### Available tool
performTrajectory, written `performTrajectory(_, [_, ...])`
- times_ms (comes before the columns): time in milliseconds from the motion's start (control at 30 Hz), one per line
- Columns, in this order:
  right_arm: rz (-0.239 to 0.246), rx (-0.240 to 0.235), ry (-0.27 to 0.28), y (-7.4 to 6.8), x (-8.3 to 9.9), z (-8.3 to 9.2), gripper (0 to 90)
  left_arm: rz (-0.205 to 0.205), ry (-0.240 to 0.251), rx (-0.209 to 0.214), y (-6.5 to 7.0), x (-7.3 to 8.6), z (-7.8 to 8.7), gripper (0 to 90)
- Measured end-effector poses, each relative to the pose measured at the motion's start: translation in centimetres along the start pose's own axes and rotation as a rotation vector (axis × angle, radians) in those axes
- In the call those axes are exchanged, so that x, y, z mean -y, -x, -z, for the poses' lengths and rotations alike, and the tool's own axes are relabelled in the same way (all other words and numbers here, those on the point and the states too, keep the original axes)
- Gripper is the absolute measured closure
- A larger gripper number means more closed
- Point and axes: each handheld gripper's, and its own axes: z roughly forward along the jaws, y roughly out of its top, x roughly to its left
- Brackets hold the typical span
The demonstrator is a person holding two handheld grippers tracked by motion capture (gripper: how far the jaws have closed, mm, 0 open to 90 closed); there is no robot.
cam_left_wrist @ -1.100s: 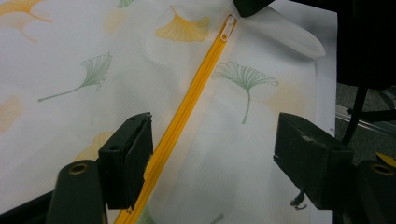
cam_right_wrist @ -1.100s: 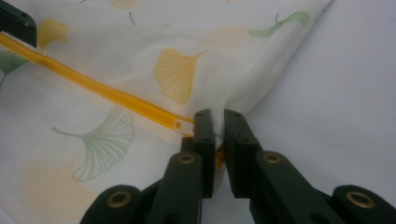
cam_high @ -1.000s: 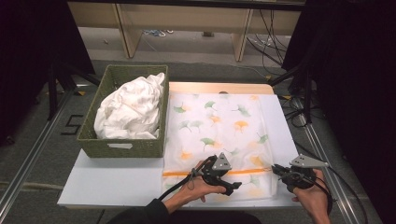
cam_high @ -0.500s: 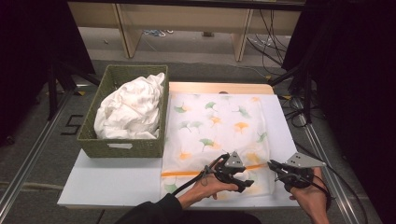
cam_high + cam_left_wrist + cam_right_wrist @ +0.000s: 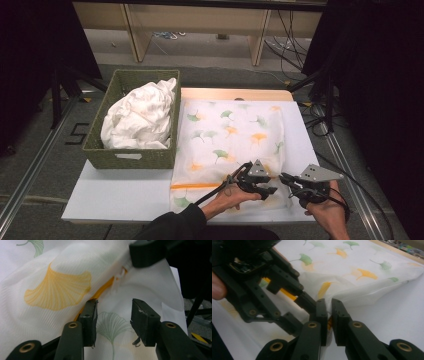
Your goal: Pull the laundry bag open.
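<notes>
Floor (image 5: 45,150): grey, with a metal rail (image 5: 30,172) across it.
Back: pale wooden frame legs (image 5: 134,35), loose cables (image 5: 295,30).
Sides: black curtains (image 5: 380,100).

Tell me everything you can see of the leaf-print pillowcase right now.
The pillowcase is thin white fabric printed with green and orange ginkgo leaves, with an orange zipper strip near its close edge. It lies mostly flat on the white board, beside the green basket. The right tongs are shut on its lifted, puckered near-right edge. The left tongs, which have just been closing, straddle the cloth by the zipper, pads not yet pressing.
</notes>
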Motion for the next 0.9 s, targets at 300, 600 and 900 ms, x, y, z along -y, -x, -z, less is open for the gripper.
performTrajectory(300, [0.022,-0.036,-0.002,-0.37,-0.22,-0.25,85.8,0.011,0.033,0.024,-0.28,-0.33,0.32,70.8])
performTrajectory(600, [0.005,-0.041,-0.007,-0.27,-0.07,-0.18,85.8,0.003,0.049,0.019,0.15,-0.55,0.71,87.4])
performTrajectory(900, [0.000,-0.040,-0.009,-0.22,0.03,-0.15,85.8,0.013,0.049,0.034,0.03,-0.55,0.58,88.1])
